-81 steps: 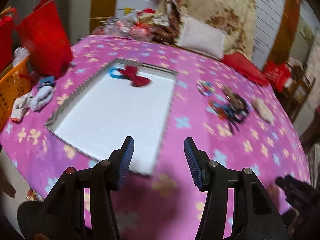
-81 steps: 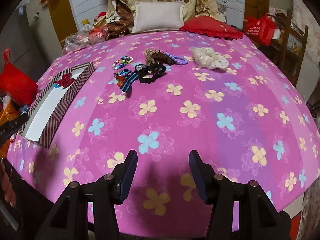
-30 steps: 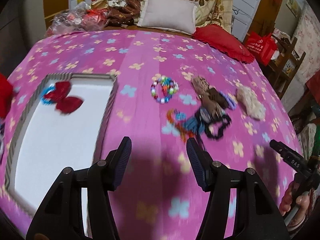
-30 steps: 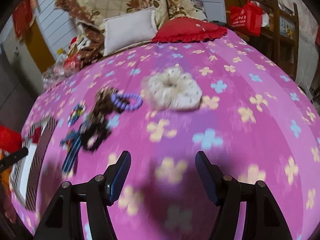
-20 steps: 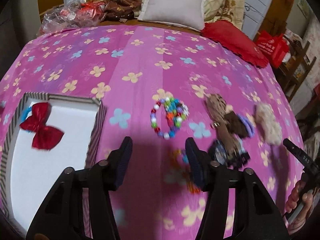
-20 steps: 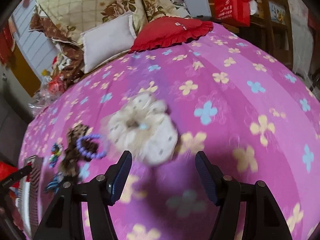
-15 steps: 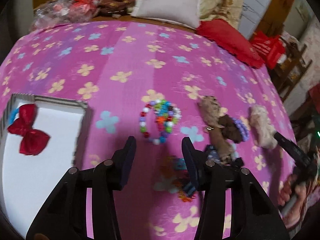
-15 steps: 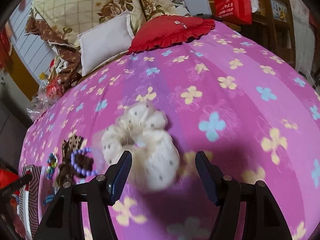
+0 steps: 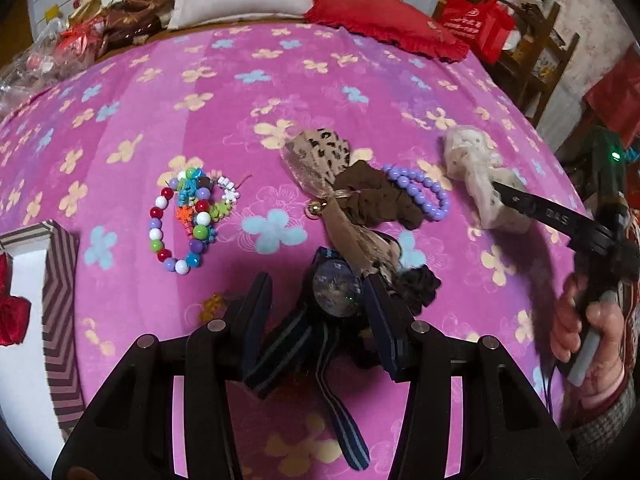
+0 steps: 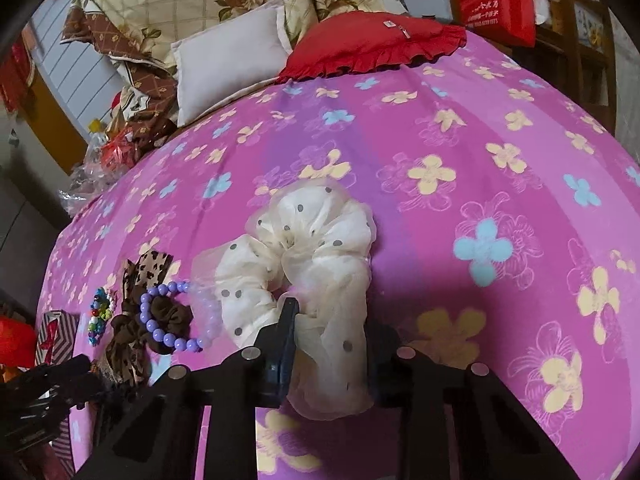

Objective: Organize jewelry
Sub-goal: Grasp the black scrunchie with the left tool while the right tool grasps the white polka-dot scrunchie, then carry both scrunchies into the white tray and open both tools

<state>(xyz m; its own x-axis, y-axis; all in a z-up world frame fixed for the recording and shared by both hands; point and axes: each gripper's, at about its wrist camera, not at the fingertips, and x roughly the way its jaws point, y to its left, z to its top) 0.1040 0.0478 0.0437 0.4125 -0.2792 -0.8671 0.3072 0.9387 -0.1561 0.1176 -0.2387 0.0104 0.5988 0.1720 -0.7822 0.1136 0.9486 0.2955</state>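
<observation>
Pink flowered bedspread point(image 9: 360, 60) under bead bracelets point(image 9: 184, 216), scrunchies point(image 10: 312, 264), watch point(image 9: 334, 292), striped tray point(image 9: 60, 300).

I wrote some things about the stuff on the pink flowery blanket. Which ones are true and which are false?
1. The right gripper has the cream dotted scrunchie between its closing jaws. True.
2. The watch lies between the left gripper's fingers. True.
3. The purple bead bracelet is inside the striped box. False: it lies on the blanket beside the brown scrunchie.
4. The red bow is on the blanket beside the colourful bead bracelet. False: it sits in the striped box.
5. The leopard-print bow touches the brown scrunchie. True.
</observation>
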